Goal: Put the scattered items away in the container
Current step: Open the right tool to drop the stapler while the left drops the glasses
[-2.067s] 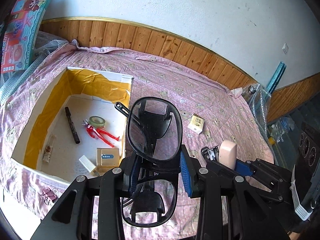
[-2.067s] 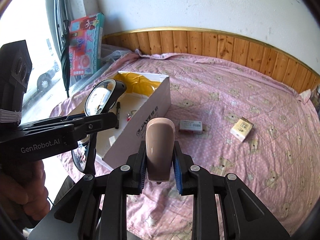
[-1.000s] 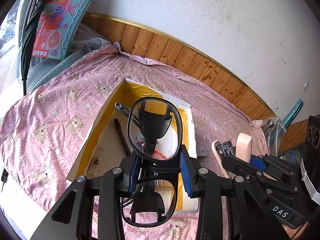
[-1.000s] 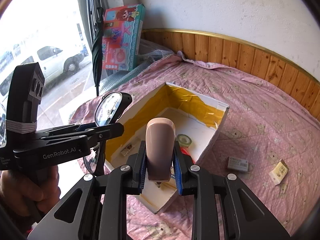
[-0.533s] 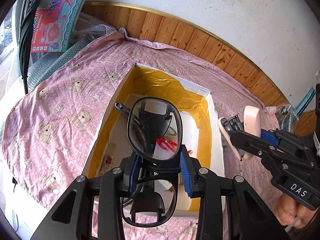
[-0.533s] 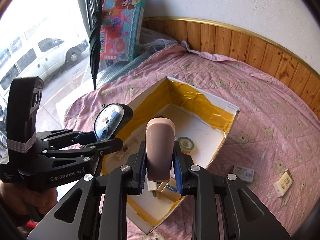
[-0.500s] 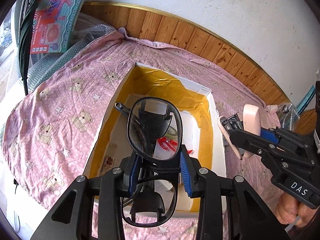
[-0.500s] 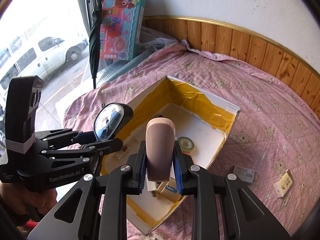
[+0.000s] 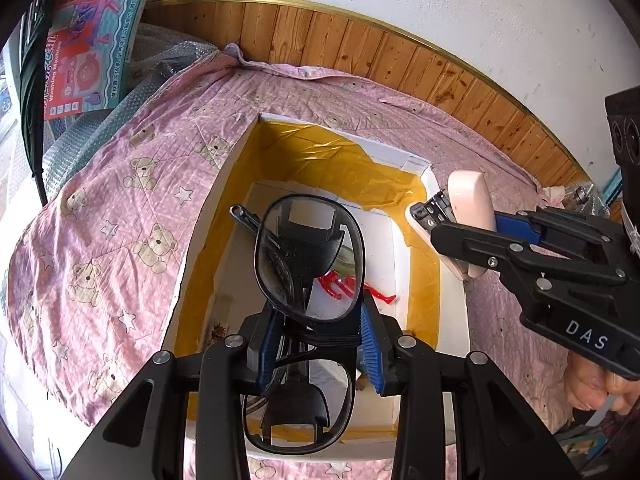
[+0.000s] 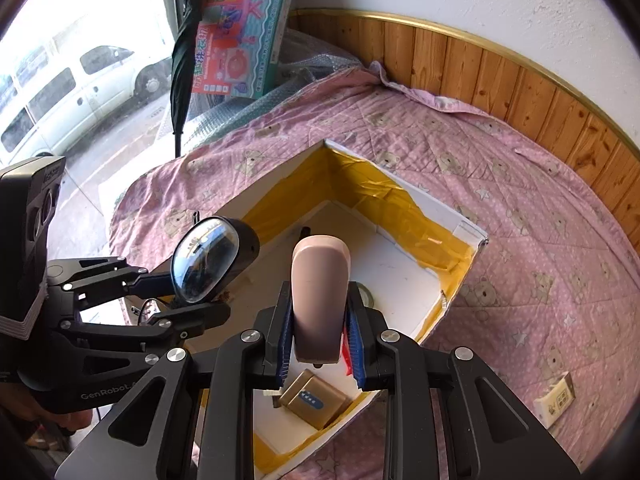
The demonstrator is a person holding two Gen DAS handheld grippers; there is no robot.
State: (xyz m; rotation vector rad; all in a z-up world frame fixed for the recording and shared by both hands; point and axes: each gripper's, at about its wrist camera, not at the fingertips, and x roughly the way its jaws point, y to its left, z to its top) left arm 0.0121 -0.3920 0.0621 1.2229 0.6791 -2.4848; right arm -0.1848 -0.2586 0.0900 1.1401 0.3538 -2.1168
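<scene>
A white box lined with yellow tape (image 9: 240, 148) (image 10: 468, 232) lies open on the pink bedspread. My left gripper (image 9: 316, 344) is shut on black sunglasses (image 9: 308, 256) (image 10: 204, 264), held above the box's near end. My right gripper (image 10: 320, 332) is shut on a pink stapler (image 10: 320, 296) (image 9: 468, 208), hovering over the box's right wall. Inside the box lie a red toy figure (image 9: 380, 294), a tape roll (image 10: 366, 292), a gold box (image 10: 312, 400) and a black marker (image 9: 244, 216).
A small cream box (image 10: 556, 398) lies on the bedspread (image 9: 120, 216) right of the container. A toy carton (image 10: 244, 24) and a folded umbrella (image 10: 184, 48) lean at the back left, beside bubble wrap. Wooden panelling (image 9: 360, 52) runs behind the bed. A hand (image 9: 592, 380) holds the right tool.
Both grippers have moved closer over the box. The stapler has come in over the box's right wall, and the sunglasses sit lower over its near end.
</scene>
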